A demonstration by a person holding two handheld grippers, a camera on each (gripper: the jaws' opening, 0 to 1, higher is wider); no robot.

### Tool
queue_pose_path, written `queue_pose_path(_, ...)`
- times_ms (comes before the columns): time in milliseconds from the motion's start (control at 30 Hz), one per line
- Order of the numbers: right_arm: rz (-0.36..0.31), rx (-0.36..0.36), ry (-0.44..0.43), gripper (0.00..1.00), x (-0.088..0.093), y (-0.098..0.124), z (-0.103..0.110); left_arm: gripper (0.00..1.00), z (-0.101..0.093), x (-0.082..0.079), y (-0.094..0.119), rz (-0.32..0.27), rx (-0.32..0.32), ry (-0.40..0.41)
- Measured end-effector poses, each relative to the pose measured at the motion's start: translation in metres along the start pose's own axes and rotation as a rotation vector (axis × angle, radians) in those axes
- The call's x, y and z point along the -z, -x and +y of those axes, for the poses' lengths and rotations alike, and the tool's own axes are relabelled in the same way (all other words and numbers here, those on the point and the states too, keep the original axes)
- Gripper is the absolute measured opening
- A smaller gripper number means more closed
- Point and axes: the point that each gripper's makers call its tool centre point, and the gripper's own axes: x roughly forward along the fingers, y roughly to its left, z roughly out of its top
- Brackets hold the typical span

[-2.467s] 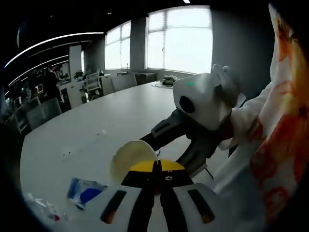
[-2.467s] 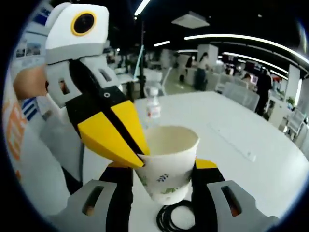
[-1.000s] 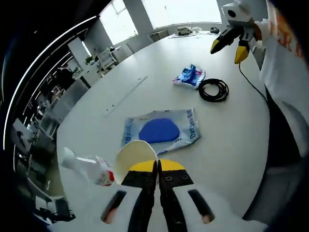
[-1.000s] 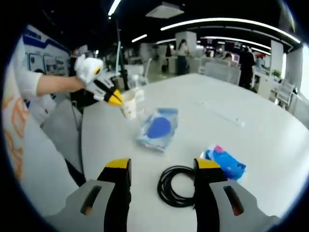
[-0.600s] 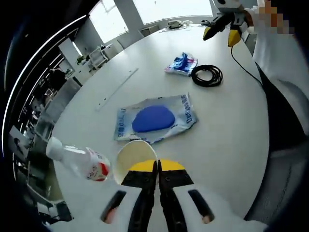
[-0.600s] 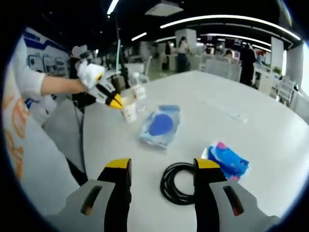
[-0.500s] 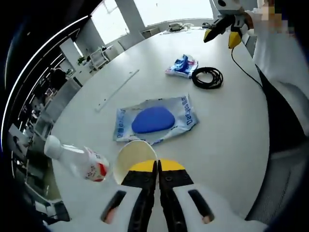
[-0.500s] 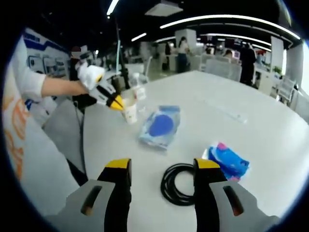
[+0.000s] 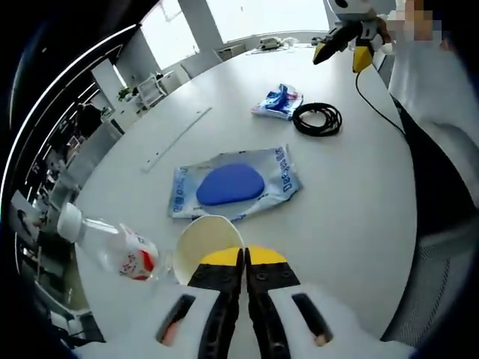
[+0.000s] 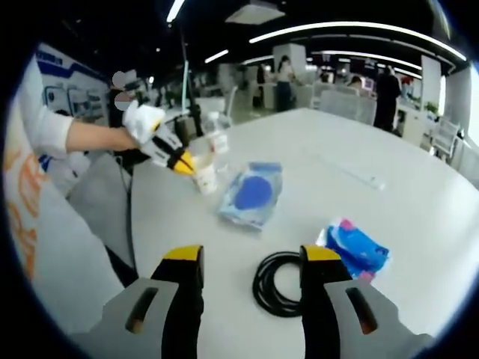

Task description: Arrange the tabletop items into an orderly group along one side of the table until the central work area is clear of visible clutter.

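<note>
Down near the edge of the white desk [image 9: 352, 187], the left tongs [image 9: 245, 258] were pressed together on the rim of a paper cup [image 9: 206, 239], whose open mouth faced the left gripper view. In the right gripper view those same left tongs [image 10: 182, 162], held by a person's hand, pinched the cup [image 10: 203, 174] at the far left side of the desk [image 10: 419, 202], with the cup's base on or just above the surface; which, I could not tell. A clear plastic bottle [image 9: 108, 247] with a red-and-white label and a white cap stood just beside the cup, and in the right gripper view the bottle [image 10: 217, 140] was right behind it.

A flat packet [image 9: 232, 187] with a blue oval on it lay near the cup, towards the middle of the desk; it appeared as well in the right gripper view [image 10: 251, 194]. Farther along lay a coil of black cable [image 9: 316, 118] and, just beside it, a crumpled blue wrapper [image 9: 278, 101].

The right tongs [image 10: 249, 262] hung open above the desk, holding nothing, with the cable coil [image 10: 278, 284] showing between them and the blue wrapper [image 10: 356, 250] just off to one side. From the left gripper view the right tongs [image 9: 341, 51] showed high over the far end of the desk, their yellow tips apart.
</note>
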Motion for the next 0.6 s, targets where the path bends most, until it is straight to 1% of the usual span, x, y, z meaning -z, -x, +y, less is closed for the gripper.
queue_pose_path(100,0.000,0.000,0.001,0.49,0.000,0.000,0.000,0.00,0.000,0.003,0.000,0.013,0.001,0.013)
queue_pose_path(133,0.000,0.000,0.001,0.49,0.000,0.000,0.000,0.02,0.001,0.003,0.000,0.015,-0.002,0.011)
queue_pose_path(233,-0.002,0.000,-0.001,0.49,0.000,0.000,0.001,0.14,0.002,0.000,0.001,-0.003,-0.012,0.037)
queue_pose_path(333,-0.004,-0.001,-0.005,0.50,-0.001,0.000,0.001,0.17,0.004,-0.001,0.002,-0.005,-0.024,0.046)
queue_pose_path(400,-0.005,0.000,-0.005,0.50,-0.001,0.000,0.000,0.23,0.006,-0.002,0.004,-0.015,-0.038,0.059)
queue_pose_path(433,-0.005,0.000,-0.006,0.50,-0.001,0.000,0.000,0.25,0.008,-0.003,0.005,-0.021,-0.049,0.083)
queue_pose_path(500,-0.005,0.000,-0.008,0.50,0.000,0.000,0.000,0.29,0.011,-0.002,0.006,-0.024,-0.064,0.101)
queue_pose_path(600,-0.003,-0.001,-0.012,0.50,0.001,0.000,-0.001,0.31,0.011,-0.003,0.007,-0.025,-0.074,0.115)
